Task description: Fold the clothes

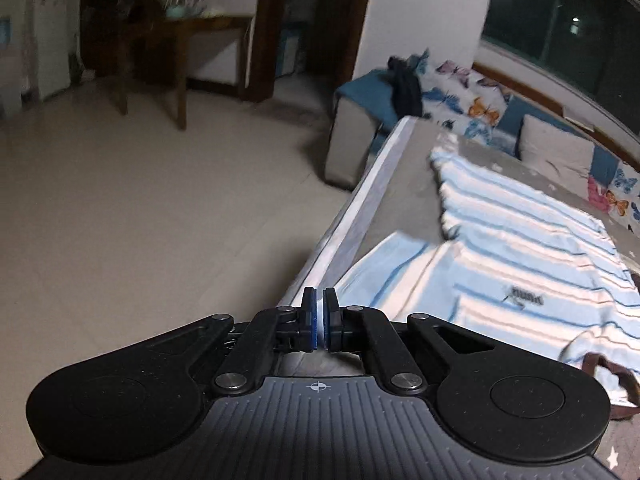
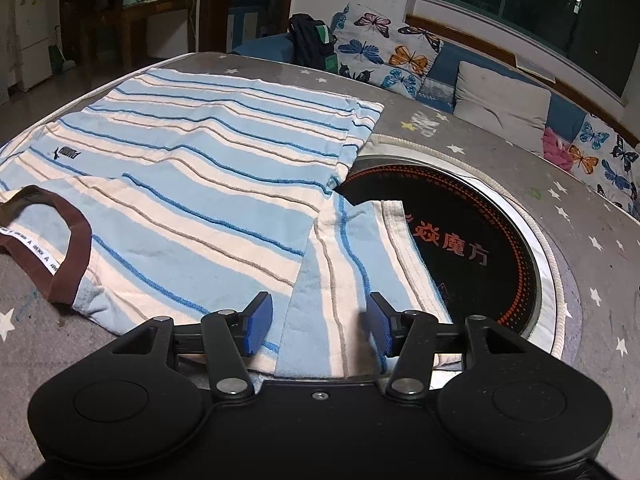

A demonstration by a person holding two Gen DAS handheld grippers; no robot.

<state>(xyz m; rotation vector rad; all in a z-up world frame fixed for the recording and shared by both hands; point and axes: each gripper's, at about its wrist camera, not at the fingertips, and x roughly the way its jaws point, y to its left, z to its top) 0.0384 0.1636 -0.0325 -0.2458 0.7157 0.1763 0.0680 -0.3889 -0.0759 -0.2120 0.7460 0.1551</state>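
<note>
Dim evening light fills a living room with a butterfly-print sofa [image 2: 384,56] behind a grey, star-patterned table [image 2: 592,216] that has a round black hotplate [image 2: 472,240] set into its top. Spread flat across the table lies a striped T-shirt [image 2: 208,168], its brown collar [image 2: 76,236] toward the near edge and one sleeve [image 2: 360,256] draped over the hotplate's rim. The right gripper [image 2: 318,322] hovers low over that sleeve with its jaws spread wide, straddling the cloth. The left gripper [image 1: 319,318] sits at the table's left edge with its jaws pressed nearly together; something pale shows in the gap, but I cannot tell whether it is cloth. A good sleeve fold likely needs the right gripper to bite near the cuff, take both layers, and carry the sleeve inward along a straight line while the body stays flat.
</note>
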